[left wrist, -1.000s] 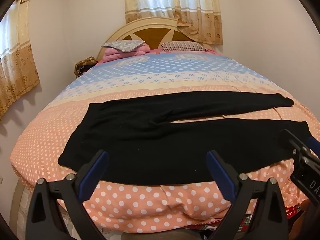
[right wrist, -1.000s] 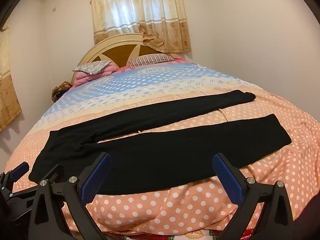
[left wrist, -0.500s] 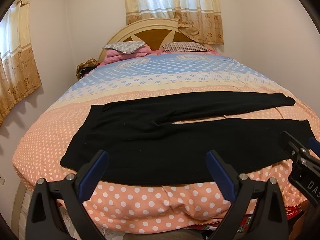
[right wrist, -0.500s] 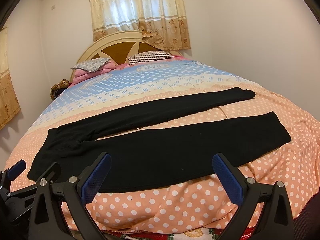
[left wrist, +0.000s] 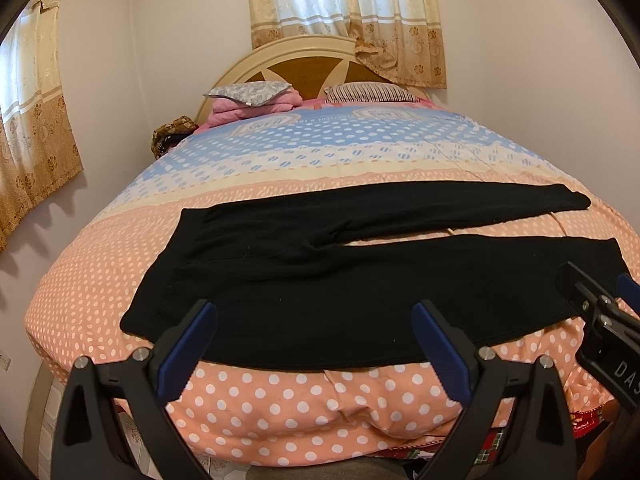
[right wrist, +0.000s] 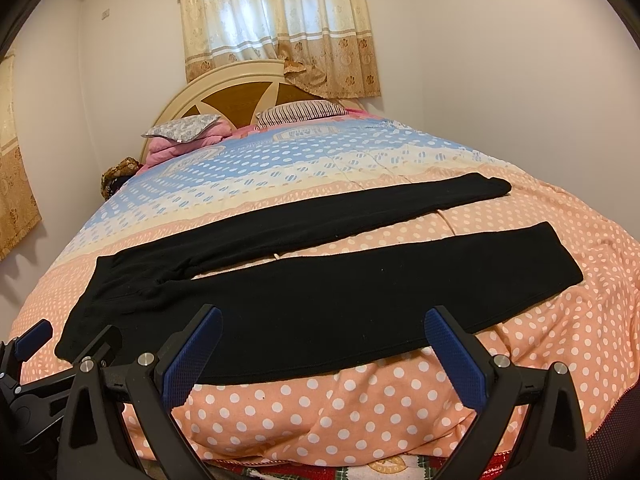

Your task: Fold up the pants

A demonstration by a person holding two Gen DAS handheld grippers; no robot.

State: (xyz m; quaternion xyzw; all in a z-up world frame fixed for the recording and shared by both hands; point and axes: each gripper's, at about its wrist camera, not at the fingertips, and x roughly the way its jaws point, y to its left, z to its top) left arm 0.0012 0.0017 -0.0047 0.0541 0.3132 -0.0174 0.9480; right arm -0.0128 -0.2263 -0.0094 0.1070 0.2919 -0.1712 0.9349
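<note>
Pants [left wrist: 360, 280] lie crosswise — waist left; legs right.

Open quilt [left wrist: 304, 160] lay beyond the pants [left wrist: 320, 280]; 2 pillows [left wrist: 248, 92] crowded the headboard [left wrist: 304, 60] end.

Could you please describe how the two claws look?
Both the left claw and the right claw have black plastic frames, angled fingers with textured blue pads, and silver bolts. White letters "DAS" mark the right claw's body. No cables or sleeves show.
</note>
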